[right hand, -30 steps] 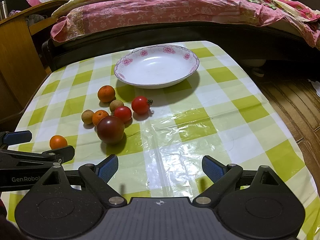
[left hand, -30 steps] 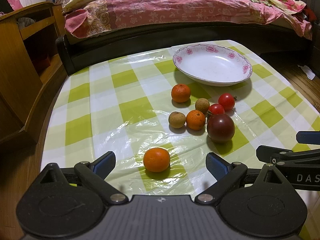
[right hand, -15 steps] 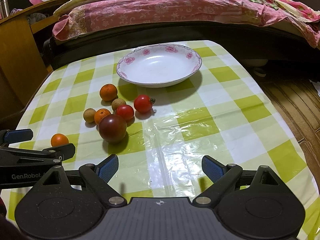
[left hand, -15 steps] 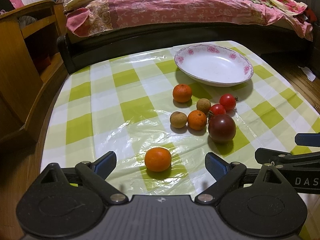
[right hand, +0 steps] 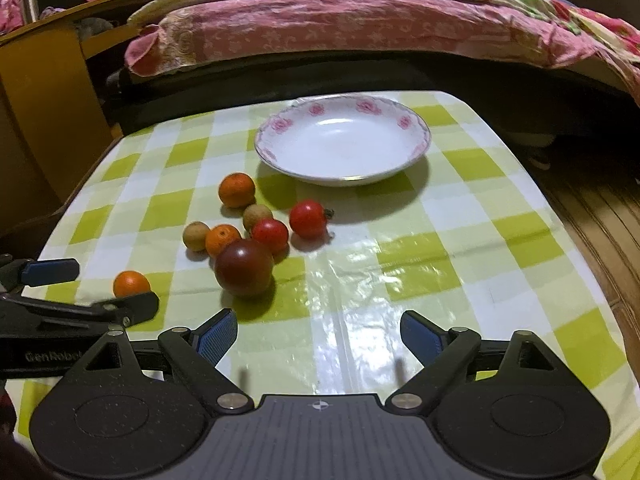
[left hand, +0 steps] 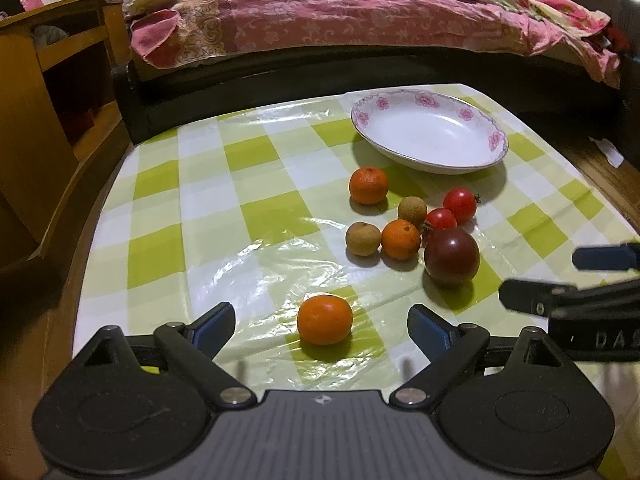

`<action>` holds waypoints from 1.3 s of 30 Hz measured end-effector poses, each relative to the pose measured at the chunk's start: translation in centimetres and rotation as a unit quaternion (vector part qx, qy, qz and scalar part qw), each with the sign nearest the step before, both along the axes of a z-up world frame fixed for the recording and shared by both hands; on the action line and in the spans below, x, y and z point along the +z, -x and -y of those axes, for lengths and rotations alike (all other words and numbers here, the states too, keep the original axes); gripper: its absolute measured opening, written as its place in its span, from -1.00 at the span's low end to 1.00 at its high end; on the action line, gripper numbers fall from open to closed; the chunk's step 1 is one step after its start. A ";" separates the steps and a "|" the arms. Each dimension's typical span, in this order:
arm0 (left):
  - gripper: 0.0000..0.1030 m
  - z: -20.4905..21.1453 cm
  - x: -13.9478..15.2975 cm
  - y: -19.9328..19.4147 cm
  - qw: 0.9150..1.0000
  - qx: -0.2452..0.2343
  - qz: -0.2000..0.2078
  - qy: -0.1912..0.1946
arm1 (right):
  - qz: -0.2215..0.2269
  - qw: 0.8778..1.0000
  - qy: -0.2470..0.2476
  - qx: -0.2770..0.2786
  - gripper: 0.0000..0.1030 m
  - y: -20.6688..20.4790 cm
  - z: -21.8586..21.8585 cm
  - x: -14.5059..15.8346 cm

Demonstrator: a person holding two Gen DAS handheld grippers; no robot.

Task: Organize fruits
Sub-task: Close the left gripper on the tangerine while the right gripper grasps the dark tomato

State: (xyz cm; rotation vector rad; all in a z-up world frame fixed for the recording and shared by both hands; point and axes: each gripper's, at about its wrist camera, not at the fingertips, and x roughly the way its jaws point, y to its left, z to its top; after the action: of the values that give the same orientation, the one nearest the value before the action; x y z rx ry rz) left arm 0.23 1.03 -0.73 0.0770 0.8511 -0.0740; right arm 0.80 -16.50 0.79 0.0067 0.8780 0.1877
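Observation:
A white plate with pink flowers (left hand: 492, 136) (right hand: 420, 130) stands empty at the far side of the checked table. In front of it lie a mandarin (left hand: 368, 185), two brown longans (left hand: 363, 239), a second mandarin (left hand: 401, 239), two red tomatoes (left hand: 460, 204) and a dark purple tomato (left hand: 451, 255) (right hand: 244, 267). A lone mandarin (left hand: 325, 319) (right hand: 131, 283) lies nearest, between the fingers of my open left gripper (left hand: 322, 326). My right gripper (right hand: 318, 334) is open and empty over bare cloth, right of the dark tomato.
A bed with a pink quilt (left hand: 360, 24) runs along the far table edge. A wooden shelf unit (left hand: 44, 92) stands at the left. Wooden floor (right hand: 600, 208) lies beyond the table's right edge.
Both grippers have moved slightly forward toward the fruits; the lone mandarin now sits a little closer between the left fingers. No fruit has moved.

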 end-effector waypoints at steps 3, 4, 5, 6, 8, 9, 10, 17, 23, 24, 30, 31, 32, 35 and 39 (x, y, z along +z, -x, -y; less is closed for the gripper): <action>0.91 0.0 -0.4 -0.2 1.000 -0.004 0.002 -0.007 | 0.006 1.000 -0.003 0.008 0.63 -0.4 0.1 0.3; 0.84 -0.1 -0.5 -0.3 1.000 -0.004 0.002 -0.007 | 0.008 1.000 -0.004 0.008 0.63 -0.6 0.1 0.3; 0.75 -0.1 -0.6 -0.4 1.000 -0.004 0.003 -0.007 | 0.007 1.000 -0.006 0.008 0.63 -0.7 0.3 0.3; 0.69 -0.2 -0.7 -0.4 1.000 -0.003 0.004 -0.005 | 0.006 1.000 -0.011 0.008 0.63 -0.9 0.4 0.3; 0.48 -0.4 -0.8 -0.5 1.000 -0.002 0.003 -0.001 | 0.004 1.000 -0.019 0.009 0.63 -1.1 0.6 0.3; 0.42 -0.5 -1.0 -0.6 1.000 -0.001 0.001 0.001 | 0.003 1.000 -0.022 0.009 0.63 -1.1 0.7 0.2; 0.30 -0.6 -1.1 -0.7 1.000 -0.001 0.000 0.003 | 0.003 1.000 -0.024 0.011 0.62 -1.2 0.6 0.2; 0.00 -0.5 -1.9 -0.9 1.000 -0.007 -0.003 0.002 | 0.004 0.998 -0.040 0.050 0.49 -1.9 -0.5 -0.1; -0.22 0.0 -2.0 -0.9 1.000 -0.030 0.004 0.003 | -0.001 0.995 -0.048 0.082 0.32 -2.8 -1.6 -0.8; -0.22 0.0 -2.0 -0.9 0.999 -0.031 0.006 0.002 | -0.004 0.995 -0.050 0.083 0.27 -3.0 -1.7 -1.0; -0.22 0.2 -2.1 -0.8 0.999 -0.040 0.015 -0.001 | -0.022 0.994 -0.064 0.086 0.00 -4.1 -2.0 -2.2; -0.22 0.2 -2.1 -0.8 0.999 -0.041 0.018 -0.002 | -0.023 0.994 -0.066 0.088 -0.01 -4.2 -2.1 -2.3; -0.22 0.3 -2.2 -0.8 0.999 -0.043 0.021 -0.005 | -0.021 0.994 -0.067 0.089 -0.01 -4.4 -2.3 -2.5; -0.21 0.6 -2.2 -0.9 0.998 -0.050 0.028 -0.015 | -0.016 0.993 -0.067 0.094 0.00 -4.6 -2.6 -2.6; -0.10 0.5 -2.4 -1.0 0.998 -0.046 0.031 -0.017 | -0.005 0.993 -0.055 0.101 -0.04 -4.5 -2.8 -2.8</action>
State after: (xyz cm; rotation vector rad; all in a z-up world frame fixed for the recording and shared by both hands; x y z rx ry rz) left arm 1.19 0.49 -3.10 0.1497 0.7874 -0.1430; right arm 5.27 -13.67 -2.03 0.0207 0.8771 0.4259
